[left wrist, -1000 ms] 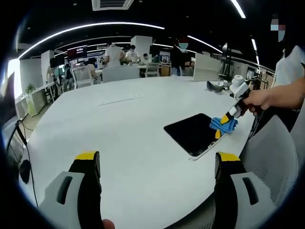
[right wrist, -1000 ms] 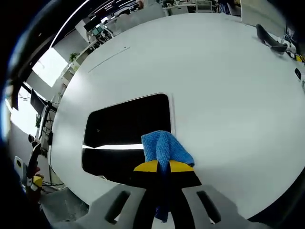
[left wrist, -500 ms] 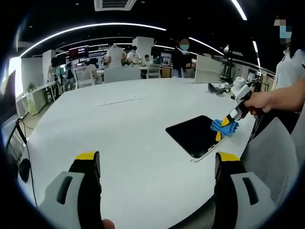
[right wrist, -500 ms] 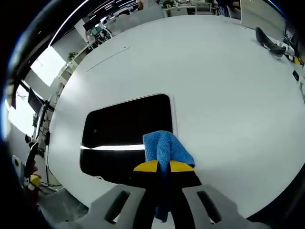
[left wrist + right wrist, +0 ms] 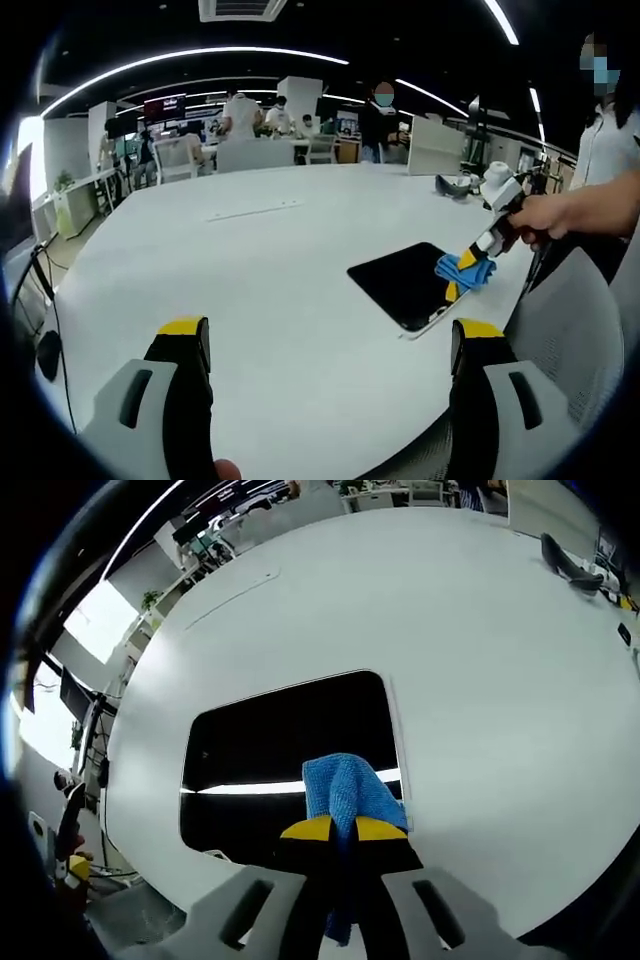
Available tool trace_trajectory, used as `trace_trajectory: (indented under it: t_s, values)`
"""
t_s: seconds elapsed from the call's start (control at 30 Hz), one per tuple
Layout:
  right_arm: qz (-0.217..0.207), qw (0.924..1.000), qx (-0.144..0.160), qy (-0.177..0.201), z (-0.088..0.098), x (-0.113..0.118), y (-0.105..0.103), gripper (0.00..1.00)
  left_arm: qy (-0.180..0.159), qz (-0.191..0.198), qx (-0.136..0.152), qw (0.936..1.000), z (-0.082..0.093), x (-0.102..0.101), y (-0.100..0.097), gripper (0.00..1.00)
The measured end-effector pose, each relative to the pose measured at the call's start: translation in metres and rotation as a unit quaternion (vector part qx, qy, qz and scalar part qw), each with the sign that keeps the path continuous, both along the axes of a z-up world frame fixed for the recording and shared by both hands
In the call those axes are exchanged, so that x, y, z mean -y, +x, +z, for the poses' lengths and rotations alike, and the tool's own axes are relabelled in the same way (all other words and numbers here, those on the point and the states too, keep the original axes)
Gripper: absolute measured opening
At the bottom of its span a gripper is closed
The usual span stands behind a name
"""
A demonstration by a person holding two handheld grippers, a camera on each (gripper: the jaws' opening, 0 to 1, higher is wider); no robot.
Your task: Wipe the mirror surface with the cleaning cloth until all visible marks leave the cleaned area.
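The mirror (image 5: 280, 745) ahead of the right tool (image 5: 343, 832) is smooth, dark and glossy enough to carry a bright reflected streak, the cloth (image 5: 342, 788) pinched in that tool is nubbly blue fabric, and the desk (image 5: 480, 650) is matt white

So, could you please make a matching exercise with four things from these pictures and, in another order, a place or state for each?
Things:
1. cloth
2. mirror
3. left gripper
4. right gripper

Places or states:
A. open, above the white table, holding nothing
B. lying flat near the table edge, dark, reflecting a strip of light
C. shut on the blue fabric
D. blue, pinched between yellow-tipped jaws, over the mirror's edge

Pairs: 1-D, 2-B, 3-A, 4-C
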State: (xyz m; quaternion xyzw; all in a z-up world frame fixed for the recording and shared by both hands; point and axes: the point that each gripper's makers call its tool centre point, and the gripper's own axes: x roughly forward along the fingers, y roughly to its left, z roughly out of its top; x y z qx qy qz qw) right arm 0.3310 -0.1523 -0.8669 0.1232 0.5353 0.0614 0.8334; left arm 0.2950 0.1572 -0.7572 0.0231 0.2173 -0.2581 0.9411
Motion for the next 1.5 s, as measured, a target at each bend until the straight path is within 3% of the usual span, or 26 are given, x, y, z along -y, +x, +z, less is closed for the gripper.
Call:
trace_trajectory:
  t_s: [1.5]
  values:
    - [0.041, 0.9991, -0.009, 0.011, -0.001, -0.091, 0.002, 0.0, -0.022, -0.01, -0.011, 0.9996, -0.006, -0.006, 0.003, 0.99]
